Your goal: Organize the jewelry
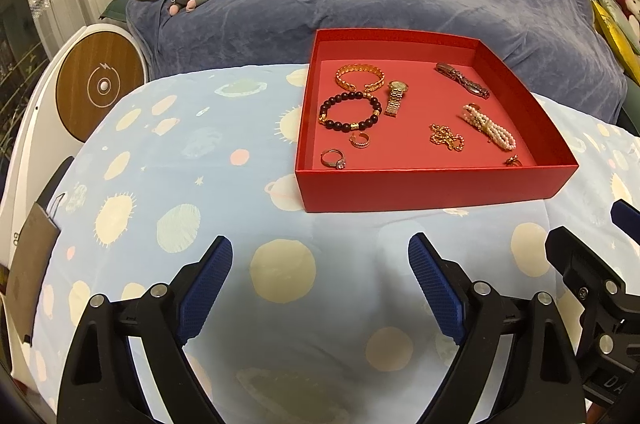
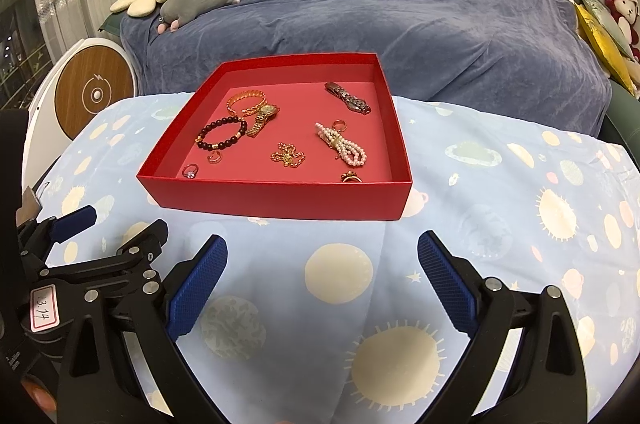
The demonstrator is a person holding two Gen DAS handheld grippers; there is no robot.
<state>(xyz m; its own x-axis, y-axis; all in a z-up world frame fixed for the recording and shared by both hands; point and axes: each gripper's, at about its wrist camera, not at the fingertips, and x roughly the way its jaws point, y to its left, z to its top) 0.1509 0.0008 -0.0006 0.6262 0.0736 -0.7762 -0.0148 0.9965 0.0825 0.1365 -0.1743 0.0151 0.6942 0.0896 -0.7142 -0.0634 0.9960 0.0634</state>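
Tongs first: we see the left gripper (image 1: 320, 256) with its two blue pads spread wide, holding nothing and touching nothing, above the spotty blue cloth (image 1: 192, 160). The right gripper (image 2: 322, 252) is spread just as wide and is empty too.

The red box (image 1: 436, 190) sits on the cloth, at about 1 o'clock from the left tongs and at 11 o'clock from the right tongs. All the jewelry lies inside it. We see a gold bangle (image 1: 360, 77), a dark bead bracelet (image 1: 349, 112), a gold watch (image 1: 396, 98), a silver watch band (image 1: 462, 80), a pearl bunch (image 1: 490, 127), a gold chain (image 1: 446, 138), a stone ring (image 1: 333, 159) and a small open ring (image 1: 360, 140).

The right view shows a gold ring (image 2: 352, 178) at the near wall of the box. In the left view that ring is half hidden by the wall. The right view also shows a small ring (image 2: 340, 124) just behind the pearls; in the left view it is hard to make out.

In the right view the left tongs sit at 9 o'clock, with a tag that reads 13.74 (image 2: 44, 308). In the left view the right tongs are cut off at 3 o'clock.
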